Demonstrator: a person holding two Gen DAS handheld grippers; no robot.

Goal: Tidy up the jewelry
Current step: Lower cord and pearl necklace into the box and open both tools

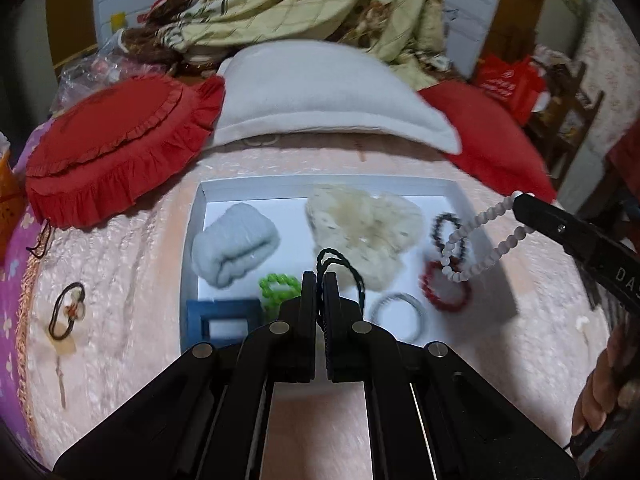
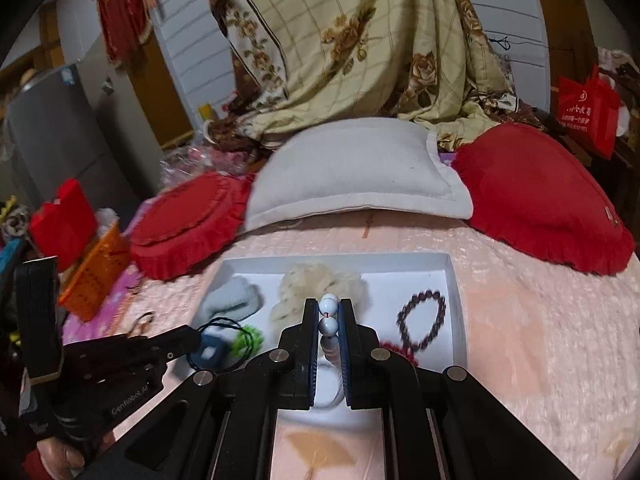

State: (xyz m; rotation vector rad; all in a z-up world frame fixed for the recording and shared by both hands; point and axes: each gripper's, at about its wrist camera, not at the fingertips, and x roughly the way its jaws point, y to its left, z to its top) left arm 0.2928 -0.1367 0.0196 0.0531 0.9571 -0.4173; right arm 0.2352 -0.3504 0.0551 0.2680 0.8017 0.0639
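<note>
**Both tongs loaded above the tray**

The left gripper (image 1: 319, 280) is clamped narrow on a dark cord loop (image 1: 340, 266); the right gripper (image 2: 329, 312) pinches a white bead bracelet (image 1: 476, 240), which dangles over the white tray (image 1: 320, 188) at about 3 o'clock; already inside lie a dark bead bracelet (image 2: 422, 320), a red one (image 1: 444, 292), a green one (image 1: 276, 290) and a grey ring (image 1: 400, 312). Judged step: carrying pieces to the tray; next, each needs lowering onto a bare patch before the jaws part, clear of neighbours, or strands may tangle.
</note>
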